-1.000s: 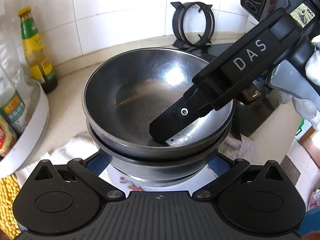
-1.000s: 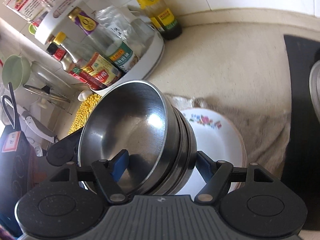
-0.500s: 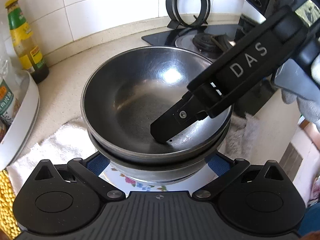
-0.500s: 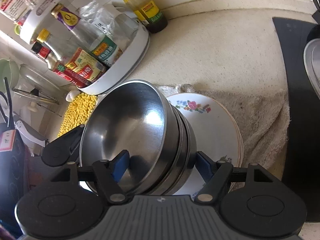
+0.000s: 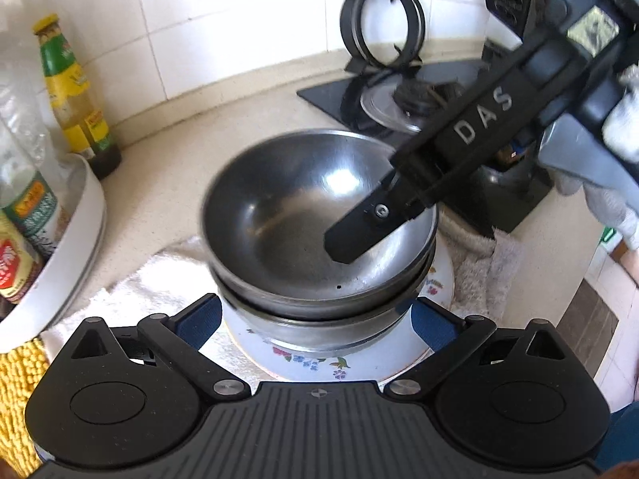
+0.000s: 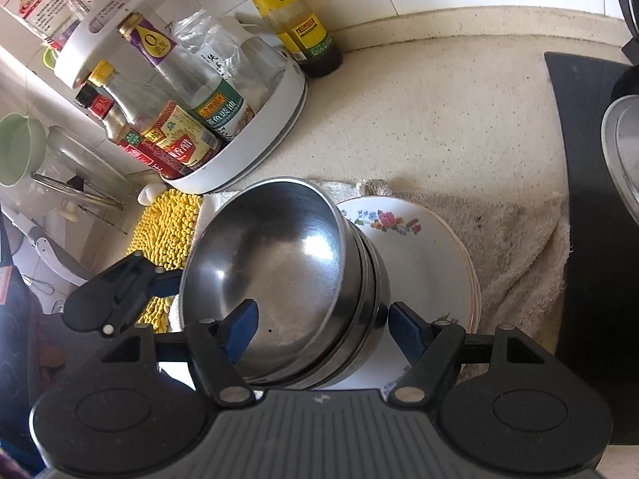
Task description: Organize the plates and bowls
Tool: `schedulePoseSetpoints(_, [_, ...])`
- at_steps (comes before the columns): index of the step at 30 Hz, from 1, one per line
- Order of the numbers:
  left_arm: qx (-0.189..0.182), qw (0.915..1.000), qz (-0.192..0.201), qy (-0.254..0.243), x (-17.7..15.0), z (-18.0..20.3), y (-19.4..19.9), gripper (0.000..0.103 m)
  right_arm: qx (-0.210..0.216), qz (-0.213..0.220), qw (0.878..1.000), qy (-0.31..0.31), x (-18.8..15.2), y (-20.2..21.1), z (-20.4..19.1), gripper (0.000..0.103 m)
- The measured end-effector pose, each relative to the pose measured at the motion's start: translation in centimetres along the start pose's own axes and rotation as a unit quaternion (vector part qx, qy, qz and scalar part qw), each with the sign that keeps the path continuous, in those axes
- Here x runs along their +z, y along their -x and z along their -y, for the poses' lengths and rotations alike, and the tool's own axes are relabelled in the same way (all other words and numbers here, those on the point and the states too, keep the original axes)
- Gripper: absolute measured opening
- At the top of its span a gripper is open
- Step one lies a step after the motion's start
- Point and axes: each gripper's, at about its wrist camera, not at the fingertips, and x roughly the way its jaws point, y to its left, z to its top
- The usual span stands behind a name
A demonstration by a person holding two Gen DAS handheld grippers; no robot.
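On the towel (image 6: pixel 515 239) near the middle of the surface (image 6: pixel 419 119), the steel bowls (image 5: pixel 315 215) sit nested on a flowered plate (image 6: pixel 423 255), which tops a small plate stack. Right hand-held gripper (image 6: pixel 319 325) straddles the bowls' wall, one finger inside the top bowl and one outside, jaws wide; I can't tell if the pads actually press the metal. Left hand-held gripper (image 5: pixel 317 321) is spread wide too, fingers either side of the lower bowl, apparently not touching.

My guess at the step: shifting or settling the bowl stack on the plate. Tips:

- Steel is slick, so pinch the wall low, not at the lip.
- Keep the stack level. Nested bowls slide off each other when tilted.
- Use the left one to steady the base, not push it.
- Watch the bottle tray (image 6: pixel 279 127) at the left edge and the stove (image 5: pixel 383 92) on the other side.
- Set down softly, because the plate could chip.
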Motion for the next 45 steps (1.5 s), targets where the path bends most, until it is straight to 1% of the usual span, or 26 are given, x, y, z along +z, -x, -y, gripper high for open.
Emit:
schedulePoseSetpoints(4, [0.016,0.9998,0.0,0.008,-0.7,-0.5,0.9,0.103,-0.004,0.01,1.0,0.005,-0.5,1.0,-0.2,0.085])
schedulePoseSetpoints(6, [0.018,0.9997,0.003,0.016,-0.8,-0.7,1.4,0.103,-0.009,0.015,1.0,0.006,-0.7,1.5,-0.2,0.085])
schedulePoseSetpoints(13, [0.032,0.9986,0.029,0.03,-1.3,-1.0,3.7,0.103,-0.017,0.038,0.999,0.001,-1.8,3.3,-0.3,0.085])
schedulePoseSetpoints(21, [0.045,0.993,0.065,0.088,-1.0,-2.1,6.2,0.103,-0.034,0.076,0.996,0.008,-3.5,5.8,-1.7,0.086])
schedulePoseSetpoints(24, [0.066,0.9894,0.067,0.11,-0.6,-2.0,6.5,0.103,-0.059,0.098,0.993,0.026,-4.3,6.6,-2.7,0.086])
schedulePoseSetpoints(26, [0.081,0.9855,0.07,0.131,-0.5,-1.9,6.8,0.103,-0.068,0.109,0.991,0.03,-4.8,7.0,-3.3,0.086])
schedulePoseSetpoints(30, [0.083,0.9785,0.08,0.171,-0.6,-2.5,7.1,0.103,-0.083,0.115,0.989,0.037,-5.5,7.1,-3.9,0.089])
schedulePoseSetpoints(33, [0.1,0.9735,0.079,0.19,-0.5,-2.6,7.2,0.103,-0.097,0.122,0.987,0.039,-5.6,7.1,-3.9,0.091])
schedulePoseSetpoints(35, [0.107,0.9698,0.085,0.202,-0.5,-2.5,7.5,0.103,-0.102,0.13,0.985,0.041,-5.6,7.2,-4.0,0.091])
schedulePoseSetpoints(37, [0.116,0.9658,0.089,0.214,-0.5,-2.3,7.7,0.103,-0.109,0.146,0.982,0.048,-5.9,7.5,-4.3,0.093])
schedulePoseSetpoints(40, [0.125,0.9608,0.091,0.23,-0.5,-1.7,7.9,0.103,-0.132,0.171,0.974,0.067,-6.2,7.9,-4.9,0.096])
schedulePoseSetpoints(43, [0.13,0.958,0.094,0.238,-0.3,-0.5,8.0,0.103,-0.133,0.165,0.975,0.073,-6.4,7.8,-4.5,0.096])
schedulePoseSetpoints(45, [0.144,0.9558,0.098,0.237,-0.1,0.5,8.1,0.103,-0.133,0.159,0.975,0.076,-6.6,7.9,-4.1,0.096])
